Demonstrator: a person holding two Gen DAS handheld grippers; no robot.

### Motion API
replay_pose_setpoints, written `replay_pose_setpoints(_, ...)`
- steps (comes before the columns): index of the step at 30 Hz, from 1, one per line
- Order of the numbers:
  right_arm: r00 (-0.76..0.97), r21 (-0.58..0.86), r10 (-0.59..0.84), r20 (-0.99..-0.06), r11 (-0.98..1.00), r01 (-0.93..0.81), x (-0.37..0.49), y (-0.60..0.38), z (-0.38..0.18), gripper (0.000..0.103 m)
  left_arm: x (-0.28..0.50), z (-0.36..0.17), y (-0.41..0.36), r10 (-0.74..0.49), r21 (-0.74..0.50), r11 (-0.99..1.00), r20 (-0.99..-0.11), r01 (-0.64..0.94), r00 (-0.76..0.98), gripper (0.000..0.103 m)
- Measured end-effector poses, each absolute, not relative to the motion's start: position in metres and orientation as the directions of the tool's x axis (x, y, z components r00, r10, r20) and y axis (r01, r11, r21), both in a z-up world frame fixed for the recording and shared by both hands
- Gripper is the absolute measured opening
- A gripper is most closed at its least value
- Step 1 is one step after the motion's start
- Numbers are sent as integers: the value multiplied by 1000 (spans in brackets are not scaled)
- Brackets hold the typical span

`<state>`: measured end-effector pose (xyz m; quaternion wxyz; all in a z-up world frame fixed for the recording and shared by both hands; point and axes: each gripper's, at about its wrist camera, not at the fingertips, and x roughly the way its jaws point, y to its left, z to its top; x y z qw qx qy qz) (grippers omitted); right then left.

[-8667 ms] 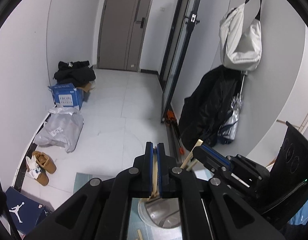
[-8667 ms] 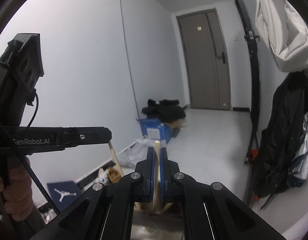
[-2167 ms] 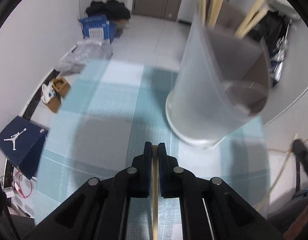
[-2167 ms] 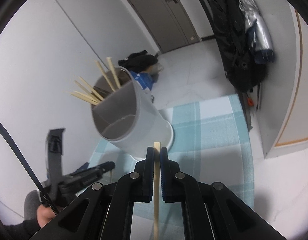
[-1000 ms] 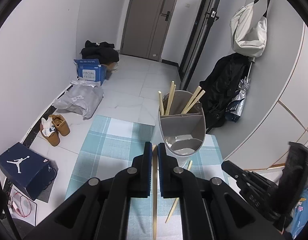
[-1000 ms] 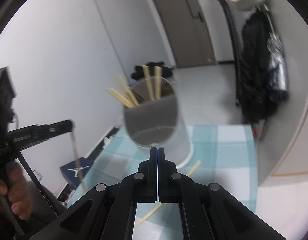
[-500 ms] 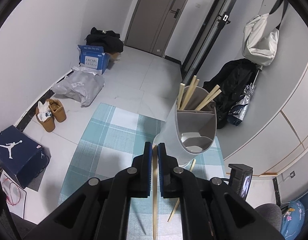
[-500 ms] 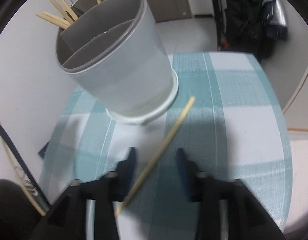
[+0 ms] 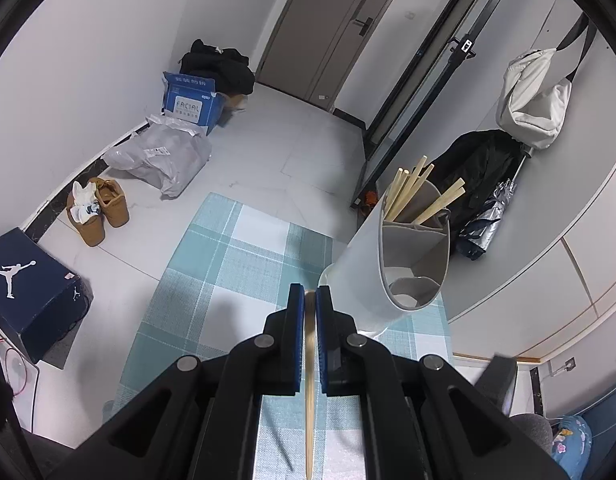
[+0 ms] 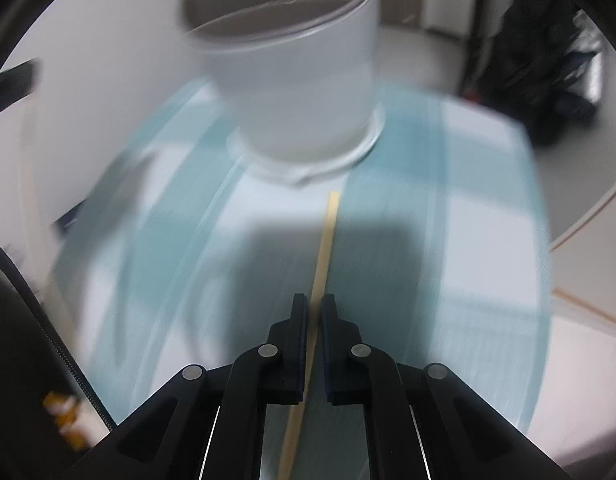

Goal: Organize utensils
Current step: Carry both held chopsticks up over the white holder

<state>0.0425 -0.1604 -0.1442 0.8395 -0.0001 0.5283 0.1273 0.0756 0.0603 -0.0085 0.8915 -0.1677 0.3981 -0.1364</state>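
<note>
— Left wrist view first: what has the left gripper got?

— Its blue pads are pressed onto a wooden chopstick that runs back toward the camera. It hangs above the checked teal cloth, beside the white holder, where several chopsticks lean in the far compartment.

— And the right gripper?

— That picture is smeared. The fingers stand a little apart with a second chopstick lying on the cloth between them, its far tip just short of the holder's base. Whether the pads touch it, I can't tell.
</note>
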Motion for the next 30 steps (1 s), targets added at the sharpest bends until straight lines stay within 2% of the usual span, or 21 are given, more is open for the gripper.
replay_pose_setpoints(3,332,147,236,-913,951,-271,23,-163,-144,7,76,-8,60,-388,-417,902,-664,114,639,2)
replay_pose_setpoints(5,295,176,262,-919,941,-289,17,-164,-144,11,75,-7,58,-392,-418,900,-662,120,639,2)
replay_pose_setpoints(8,303,146,243,-921,939,-311,23,-162,-144,25,75,-5,58,-388,-409,904,-660,125,644,2)
replay_pose_setpoints(14,351,121,221,-910,951,-285,55,-154,-145,27,75,-5,57,-374,-398,910,-671,115,640,2)
replay_pose_setpoints(15,354,108,208,-912,953,-283,59,-150,-145,25,75,-4,56,-371,-394,912,-672,115,640,2)
replay_pose_setpoints(16,355,95,197,-914,954,-285,59,-147,-144,18,75,-4,55,-370,-392,913,-674,115,640,2)
replay_pose_setpoints(17,356,84,190,-915,953,-290,63,-143,-143,6,75,-3,54,-366,-386,915,-677,116,639,2)
replay_pose_setpoints(23,383,169,269,-883,946,-275,69,-150,-132,5,73,6,42,-363,-359,923,-685,140,631,2)
replay_pose_setpoints(30,610,306,390,-690,921,-242,44,-187,-71,5,70,33,27,-377,-337,922,-663,191,646,2)
